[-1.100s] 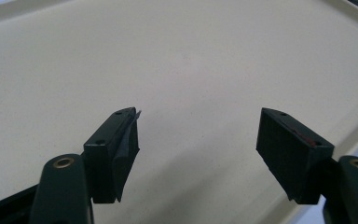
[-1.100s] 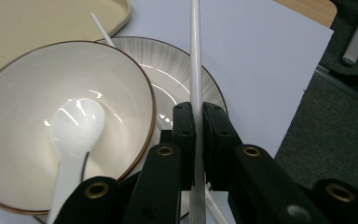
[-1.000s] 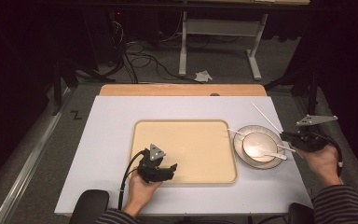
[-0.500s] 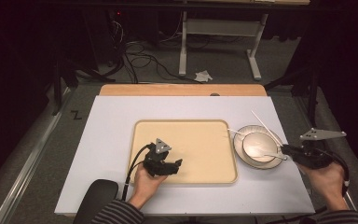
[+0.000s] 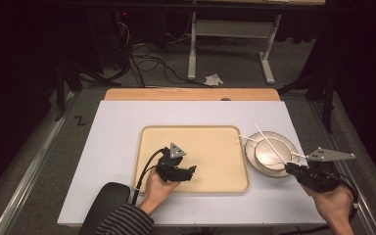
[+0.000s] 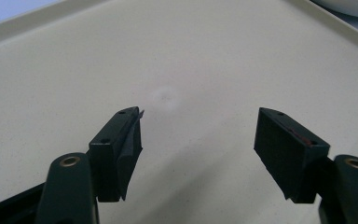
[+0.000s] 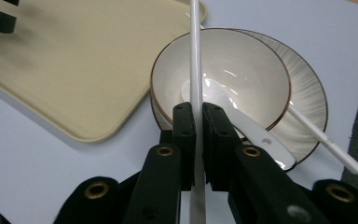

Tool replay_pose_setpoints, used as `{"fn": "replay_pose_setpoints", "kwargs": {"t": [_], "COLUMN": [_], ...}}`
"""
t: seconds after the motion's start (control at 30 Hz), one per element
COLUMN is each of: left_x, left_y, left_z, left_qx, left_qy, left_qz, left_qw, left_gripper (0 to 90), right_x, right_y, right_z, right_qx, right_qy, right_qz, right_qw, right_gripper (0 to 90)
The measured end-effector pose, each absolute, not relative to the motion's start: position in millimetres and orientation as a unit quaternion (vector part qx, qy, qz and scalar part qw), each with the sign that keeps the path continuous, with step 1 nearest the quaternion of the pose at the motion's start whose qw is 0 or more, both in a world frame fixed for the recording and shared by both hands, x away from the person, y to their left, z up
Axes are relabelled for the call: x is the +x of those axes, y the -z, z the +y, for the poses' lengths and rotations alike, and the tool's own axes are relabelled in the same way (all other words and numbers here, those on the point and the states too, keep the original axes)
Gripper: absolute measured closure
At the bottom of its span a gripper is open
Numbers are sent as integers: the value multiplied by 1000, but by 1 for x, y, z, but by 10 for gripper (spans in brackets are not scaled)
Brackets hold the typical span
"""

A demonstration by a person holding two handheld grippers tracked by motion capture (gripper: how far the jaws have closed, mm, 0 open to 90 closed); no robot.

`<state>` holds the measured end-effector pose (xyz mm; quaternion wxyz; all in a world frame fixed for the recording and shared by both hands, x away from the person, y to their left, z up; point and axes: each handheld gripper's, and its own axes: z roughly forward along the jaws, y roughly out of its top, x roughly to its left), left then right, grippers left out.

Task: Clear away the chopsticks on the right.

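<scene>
A: What is your right gripper (image 7: pixel 198 140) doing?

B: You are pinching a white chopstick (image 7: pixel 196 51) between its jaws, which are pressed tight against the stick. In the high view you are holding that gripper (image 5: pixel 290 168) near the table's right edge, just at the near rim of the plate (image 5: pixel 290 143), and the chopstick (image 5: pixel 269 143) is slanting up and away over the bowl (image 5: pixel 269 152).

A: And what is sitting in the bowl (image 7: pixel 261 79)?

B: A white spoon (image 7: pixel 242 123) is lying in it, with its handle sticking out over the rim towards you. A second chopstick (image 7: pixel 326 142) is resting across the plate (image 7: pixel 307 93) beneath the bowl, its end poking past the plate's rim.

A: Where is your left gripper (image 5: pixel 178 172)?

B: You are holding it over the near left part of the tan tray (image 5: pixel 215 147), which is lying at the middle of the white table (image 5: pixel 112 147). Its jaws are standing spread wide with nothing between them, hovering above the bare tray (image 6: pixel 191 60).
</scene>
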<state>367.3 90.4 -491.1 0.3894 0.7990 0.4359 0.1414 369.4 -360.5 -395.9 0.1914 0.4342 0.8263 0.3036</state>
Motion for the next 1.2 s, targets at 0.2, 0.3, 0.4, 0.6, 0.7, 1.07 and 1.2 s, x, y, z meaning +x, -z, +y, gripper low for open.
{"fn": "replay_pose_setpoints", "kwargs": {"t": [0.2,0.3,0.4,0.6,0.7,1.07,1.2], "left_x": [373,376,377,377,377,373,372], "left_y": [490,492,492,492,491,488,487], "left_z": [87,82,79,77,78,81,83], "left_qx": [800,807,810,812,812,809,807], "left_qy": [-141,-137,-135,-136,-140,-152,-155], "left_qz": [432,425,420,416,416,417,419], "left_qw": [393,387,385,386,385,385,386], "left_gripper": [321,321,321,319,319,319,319], "right_x": [352,345,342,329,324,336,345], "right_y": [397,398,400,405,407,420,426], "right_z": [-345,-338,-334,-328,-321,-279,-266], "right_qx": [430,431,435,440,437,415,417], "right_qy": [-310,-312,-314,-335,-339,-330,-324], "right_qz": [826,825,822,815,816,833,836], "right_qw": [192,191,190,175,167,157,147], "right_gripper": [861,860,860,860,860,860,860]}}
